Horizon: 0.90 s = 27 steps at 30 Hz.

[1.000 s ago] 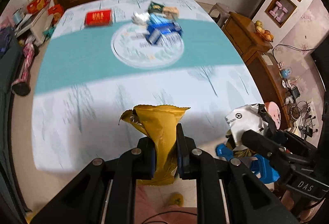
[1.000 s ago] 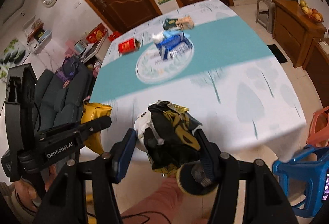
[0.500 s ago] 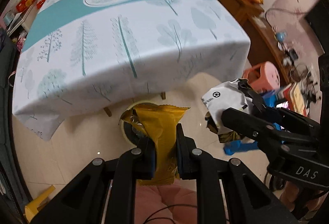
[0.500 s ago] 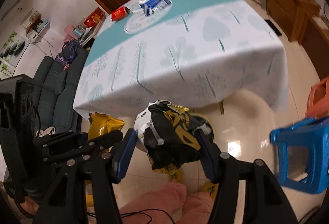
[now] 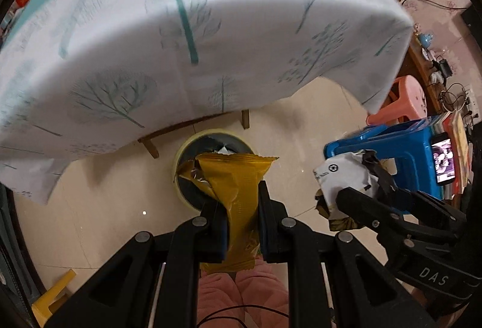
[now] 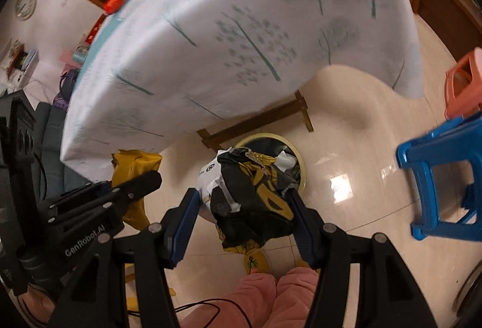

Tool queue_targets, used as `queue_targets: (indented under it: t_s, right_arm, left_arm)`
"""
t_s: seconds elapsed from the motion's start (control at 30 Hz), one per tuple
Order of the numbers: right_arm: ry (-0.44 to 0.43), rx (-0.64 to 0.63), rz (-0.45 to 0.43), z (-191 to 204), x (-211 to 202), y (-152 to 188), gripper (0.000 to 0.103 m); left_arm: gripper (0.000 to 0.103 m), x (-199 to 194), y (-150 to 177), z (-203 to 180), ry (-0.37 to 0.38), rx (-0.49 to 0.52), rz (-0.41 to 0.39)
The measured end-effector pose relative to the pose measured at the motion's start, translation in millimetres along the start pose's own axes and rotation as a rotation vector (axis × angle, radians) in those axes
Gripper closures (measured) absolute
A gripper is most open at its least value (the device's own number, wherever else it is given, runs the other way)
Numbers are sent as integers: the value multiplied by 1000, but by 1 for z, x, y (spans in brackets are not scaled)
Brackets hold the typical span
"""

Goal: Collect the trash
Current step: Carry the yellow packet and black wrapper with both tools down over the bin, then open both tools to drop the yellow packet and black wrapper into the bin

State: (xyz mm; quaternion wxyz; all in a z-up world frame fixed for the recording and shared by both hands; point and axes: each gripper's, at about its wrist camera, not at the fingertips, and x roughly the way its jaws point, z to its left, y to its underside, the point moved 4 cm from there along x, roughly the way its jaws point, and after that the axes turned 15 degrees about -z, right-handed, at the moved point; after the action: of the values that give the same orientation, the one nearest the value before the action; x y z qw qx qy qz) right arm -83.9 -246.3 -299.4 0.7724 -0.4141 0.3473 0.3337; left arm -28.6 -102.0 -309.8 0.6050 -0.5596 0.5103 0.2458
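My left gripper (image 5: 238, 195) is shut on a yellow snack wrapper (image 5: 235, 177), which stands up between the pads. Just beyond it on the floor is a round bin (image 5: 180, 156) with a pale yellow rim and trash inside. My right gripper (image 6: 241, 195) is shut on a crumpled black, white and gold wrapper (image 6: 250, 183), held above the near side of the same bin (image 6: 296, 150). Both grippers point steeply down, side by side. The left gripper (image 6: 141, 180) shows at the left of the right wrist view with its yellow wrapper (image 6: 135, 159).
The table with a tree-print cloth (image 5: 180, 26) overhangs the bin's far side, its wooden leg brace (image 6: 256, 123) just behind. A blue stool (image 6: 446, 153) and a pink stool (image 6: 464, 81) stand to the right. The person's pink slippers (image 6: 271, 292) are below the grippers.
Both grippers have sunk from above the tabletop to below its edge and now hang over the floor bin. Each still holds its wrapper as before.
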Motion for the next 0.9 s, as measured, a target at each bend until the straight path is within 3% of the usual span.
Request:
queue_targets:
  t_s: [0.43,0.6,0.73,0.9]
  right_arm:
    - [74,90,14,-47,123,50,43]
    - [88,82,33,-50,163,67,43]
    - [106,77,44,-52,183,72,41]
    - [121,74,38,-55,192,75,40]
  left_arm:
    - [84,116,51,32,38,57,42]
    - [55,152,63,41,42,74,44]
    - [44,171,67,48,10,92,38]
    - [14,185,66,59,-22,87,19]
